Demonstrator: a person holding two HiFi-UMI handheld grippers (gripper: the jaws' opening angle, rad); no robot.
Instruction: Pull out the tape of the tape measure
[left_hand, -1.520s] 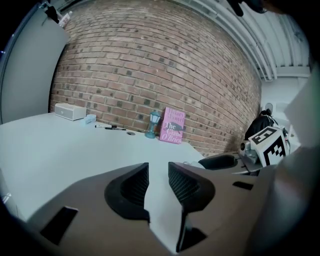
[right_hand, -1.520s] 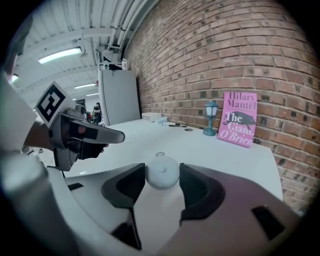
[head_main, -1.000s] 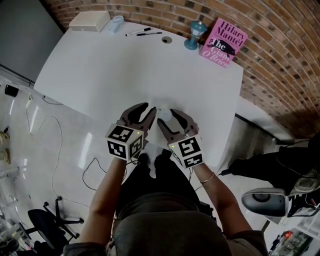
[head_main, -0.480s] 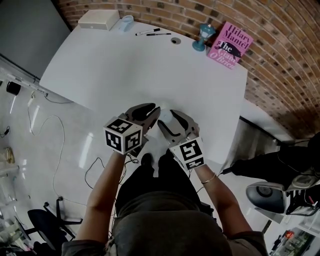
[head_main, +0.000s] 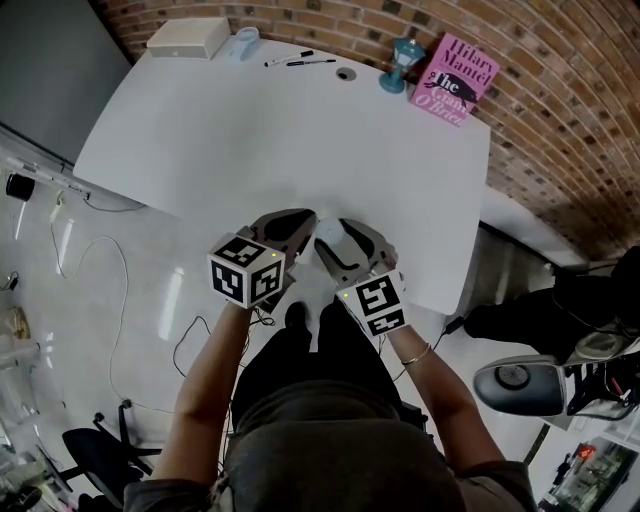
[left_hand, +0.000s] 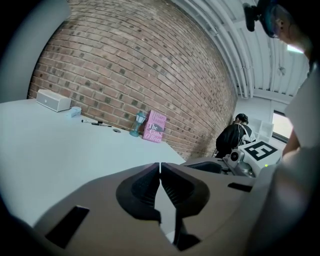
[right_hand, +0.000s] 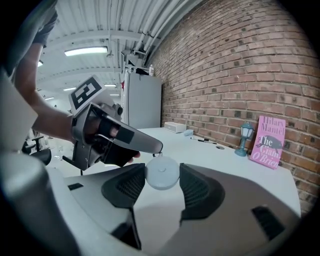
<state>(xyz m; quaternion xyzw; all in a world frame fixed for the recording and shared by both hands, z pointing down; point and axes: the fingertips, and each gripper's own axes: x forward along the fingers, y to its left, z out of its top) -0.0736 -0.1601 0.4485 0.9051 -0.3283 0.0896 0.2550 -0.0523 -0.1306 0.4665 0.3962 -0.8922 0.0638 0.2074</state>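
Note:
A round white tape measure (right_hand: 161, 173) sits between the pads of my right gripper (right_hand: 162, 169), which is shut on its two sides. In the head view the tape measure (head_main: 330, 233) shows as a pale disc in the right gripper (head_main: 340, 240), above the near edge of the white table (head_main: 250, 130). My left gripper (right_hand: 157, 148) comes in from the left, and its tip meets the small end tab on top of the case. Its jaws are shut, tips together (left_hand: 160, 165). Both grippers (head_main: 310, 222) almost touch. No length of tape shows.
Along the brick wall at the table's far edge stand a pink book (head_main: 455, 78), a blue lantern ornament (head_main: 403, 62), two pens (head_main: 298, 60) and a white box (head_main: 188, 37). Cables (head_main: 100, 260) lie on the floor to the left. A person in black (left_hand: 234, 139) sits off to the right.
The left gripper's jaws, spread a second ago, have come together beside the tape measure. The right gripper still holds the case in the same spot. The head camera has shifted slightly.

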